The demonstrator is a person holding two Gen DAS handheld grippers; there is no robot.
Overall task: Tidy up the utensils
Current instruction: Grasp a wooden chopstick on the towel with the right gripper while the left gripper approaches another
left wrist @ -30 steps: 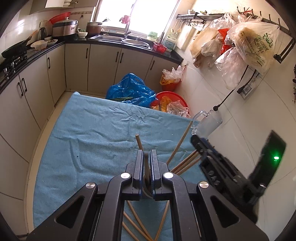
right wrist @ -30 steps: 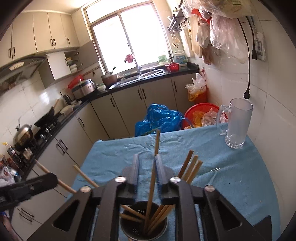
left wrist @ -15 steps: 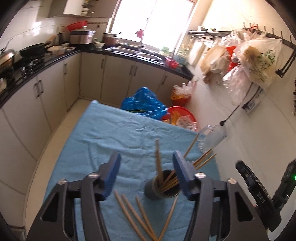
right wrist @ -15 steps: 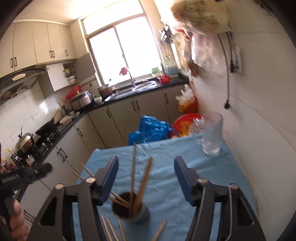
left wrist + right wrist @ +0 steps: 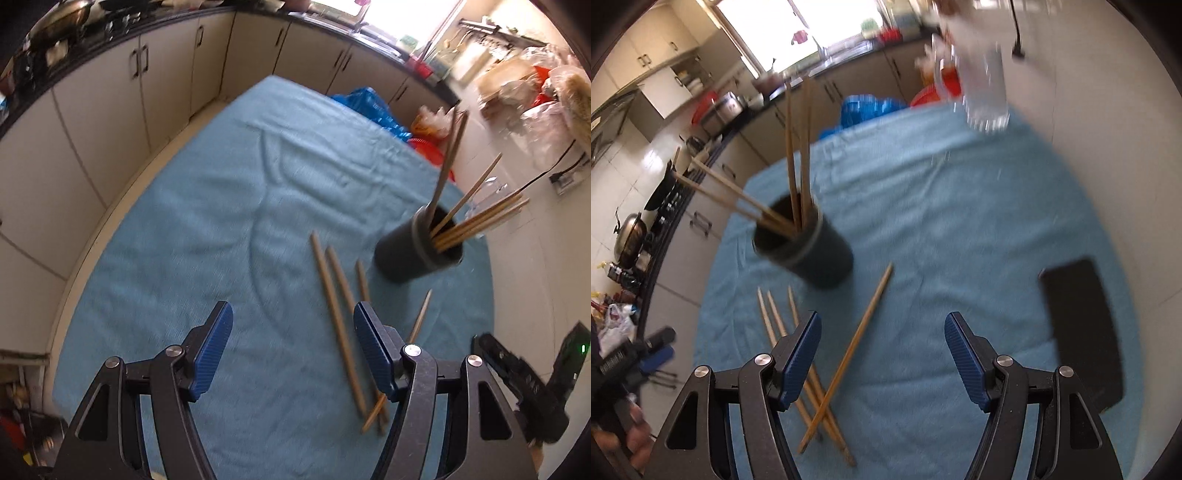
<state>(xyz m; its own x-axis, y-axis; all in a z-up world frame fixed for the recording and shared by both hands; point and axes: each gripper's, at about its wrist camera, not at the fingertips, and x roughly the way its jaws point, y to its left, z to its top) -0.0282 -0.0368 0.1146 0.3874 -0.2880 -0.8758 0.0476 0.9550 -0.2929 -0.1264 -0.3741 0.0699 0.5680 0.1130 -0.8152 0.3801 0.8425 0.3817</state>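
A dark cylindrical holder stands on the blue cloth with several wooden chopsticks upright in it; it also shows in the right wrist view. Several loose chopsticks lie on the cloth in front of it, crossing near their ends. My left gripper is open and empty above the cloth, left of the loose chopsticks. My right gripper is open and empty above the cloth, right of them.
A glass mug stands at the far right of the table by the white wall. A black flat object lies on the cloth at the right. Kitchen cabinets run along the left.
Both grippers opened, each letting go of a chopstick that now stands in the holder. Both then pulled back and up, away from the holder.
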